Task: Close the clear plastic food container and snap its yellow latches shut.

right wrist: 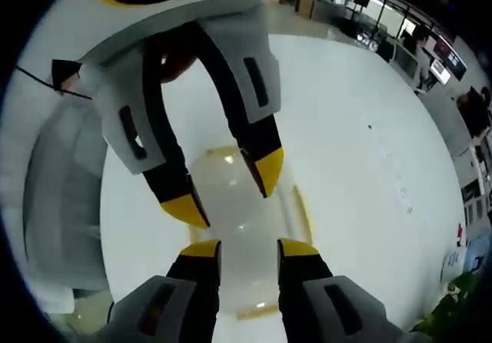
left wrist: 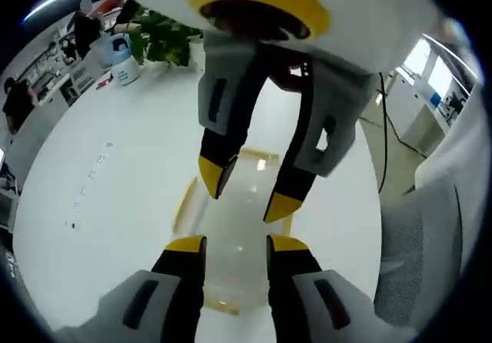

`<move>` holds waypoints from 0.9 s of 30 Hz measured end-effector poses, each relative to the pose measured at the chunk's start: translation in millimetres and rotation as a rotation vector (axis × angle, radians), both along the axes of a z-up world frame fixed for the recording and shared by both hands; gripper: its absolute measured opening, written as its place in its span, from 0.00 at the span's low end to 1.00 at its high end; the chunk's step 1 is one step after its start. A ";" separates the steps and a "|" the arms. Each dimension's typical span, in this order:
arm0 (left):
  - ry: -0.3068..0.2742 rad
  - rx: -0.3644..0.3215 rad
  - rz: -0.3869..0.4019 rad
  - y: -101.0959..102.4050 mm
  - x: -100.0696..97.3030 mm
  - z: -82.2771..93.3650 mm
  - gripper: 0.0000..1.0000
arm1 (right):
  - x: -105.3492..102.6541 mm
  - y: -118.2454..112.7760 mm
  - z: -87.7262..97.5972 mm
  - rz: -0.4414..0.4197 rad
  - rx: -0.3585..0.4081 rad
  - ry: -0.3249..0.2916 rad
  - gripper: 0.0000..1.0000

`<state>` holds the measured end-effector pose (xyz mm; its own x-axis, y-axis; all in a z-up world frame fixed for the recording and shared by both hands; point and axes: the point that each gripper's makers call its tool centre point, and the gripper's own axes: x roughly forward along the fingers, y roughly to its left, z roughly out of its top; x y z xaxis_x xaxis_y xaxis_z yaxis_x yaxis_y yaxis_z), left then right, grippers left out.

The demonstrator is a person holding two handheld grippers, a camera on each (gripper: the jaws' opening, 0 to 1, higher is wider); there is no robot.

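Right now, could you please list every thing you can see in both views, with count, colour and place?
food container: one, clear with yellow latches, on the table between both grippers.
table: one, white, round, under the container.
plant: one, green, far edge of the table.
watering can: one, pale blue, beside the plant.
chair: one, grey mesh, next to the table.
left gripper: one, grey with yellow tips, open over the container.
right gripper: one, same colours, open, facing the left one.
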<state>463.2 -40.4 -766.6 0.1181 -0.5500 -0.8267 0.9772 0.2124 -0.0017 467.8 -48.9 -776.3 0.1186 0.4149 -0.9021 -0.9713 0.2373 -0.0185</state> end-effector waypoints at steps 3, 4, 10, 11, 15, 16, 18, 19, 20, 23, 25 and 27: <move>0.003 -0.012 0.013 -0.5 -0.5 -1.4 0.31 | 4.7 -0.7 0.3 -0.011 0.002 -0.008 0.27; 0.007 -0.010 0.014 0.3 -0.7 -2.7 0.31 | 5.1 -0.8 -0.1 -0.013 0.003 -0.006 0.27; 0.016 -0.027 0.041 1.1 -0.2 -2.0 0.31 | 7.7 3.9 0.1 -0.008 0.007 -0.012 0.27; 0.016 -0.029 0.045 1.1 -0.5 -1.7 0.31 | 8.6 4.2 0.1 -0.005 0.005 -0.016 0.27; 0.018 -0.034 0.053 0.7 -0.9 -1.9 0.31 | 11.1 5.6 0.0 -0.005 0.009 -0.018 0.28; 0.018 -0.036 0.054 0.5 -1.1 -1.8 0.31 | 11.4 6.3 0.2 -0.007 0.012 -0.016 0.28; 0.018 -0.037 0.058 0.4 -1.4 -2.4 0.31 | 12.1 6.5 0.2 -0.007 0.011 -0.017 0.28; 0.022 -0.038 0.057 -0.2 -2.8 -3.2 0.31 | 13.0 6.5 0.3 -0.006 0.011 -0.019 0.28; 0.024 -0.036 0.057 -0.4 -3.8 -3.8 0.31 | 13.4 6.7 0.4 -0.007 0.013 -0.019 0.28; 0.027 -0.033 0.053 -1.2 -6.2 -4.0 0.32 | 17.9 6.9 1.2 -0.020 0.018 -0.025 0.28; 0.027 -0.036 0.058 -1.7 -6.7 -3.9 0.32 | 18.5 8.0 1.3 -0.016 0.017 -0.026 0.28; 0.031 -0.039 0.062 -2.2 -8.7 -4.1 0.32 | 19.8 8.6 0.8 -0.015 0.016 -0.026 0.28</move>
<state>454.4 -42.7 -770.7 0.1273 -0.5745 -0.8086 0.9615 0.2716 -0.0416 487.6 -40.4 -775.5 0.1487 0.4272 -0.8918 -0.9667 0.2528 -0.0401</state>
